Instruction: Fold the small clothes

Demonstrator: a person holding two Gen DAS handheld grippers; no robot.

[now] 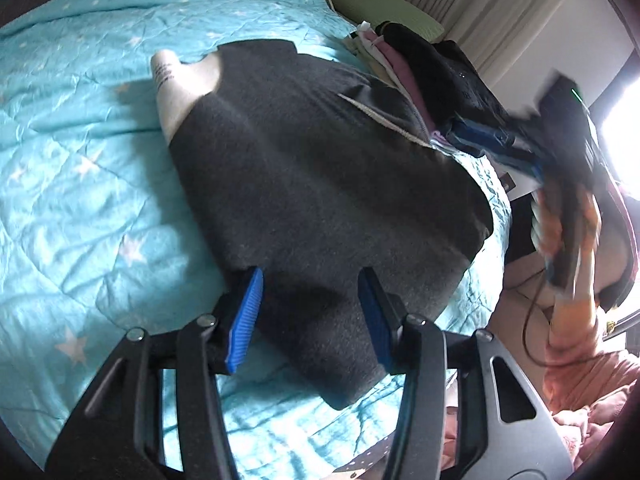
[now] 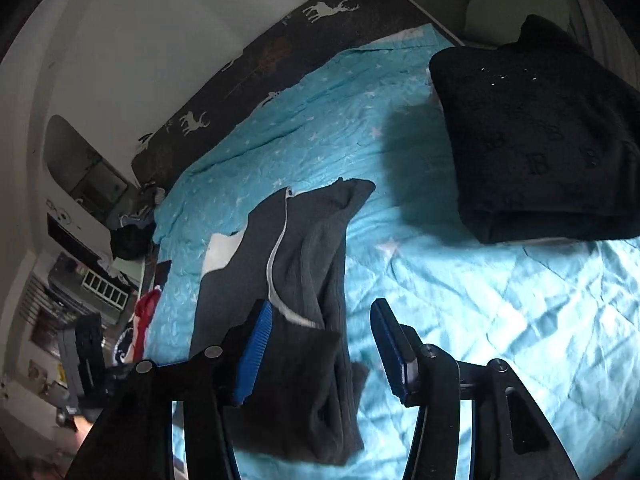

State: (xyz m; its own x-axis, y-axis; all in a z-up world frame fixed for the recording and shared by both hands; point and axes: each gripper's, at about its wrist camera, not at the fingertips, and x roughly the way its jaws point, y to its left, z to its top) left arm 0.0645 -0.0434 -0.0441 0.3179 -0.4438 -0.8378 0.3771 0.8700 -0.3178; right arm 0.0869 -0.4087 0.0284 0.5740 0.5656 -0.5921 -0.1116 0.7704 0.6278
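Turquoise star quilt [image 1: 80, 184], grey garment [image 1: 320, 184], curtains [image 1: 460, 4]

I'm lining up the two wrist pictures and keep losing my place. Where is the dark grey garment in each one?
Left wrist: the dark grey garment fills the centre, running down between the open blue pads.
Right wrist: it lies lower centre-left, bunched lengthwise.
Shared landmark: the white drawstring along it.
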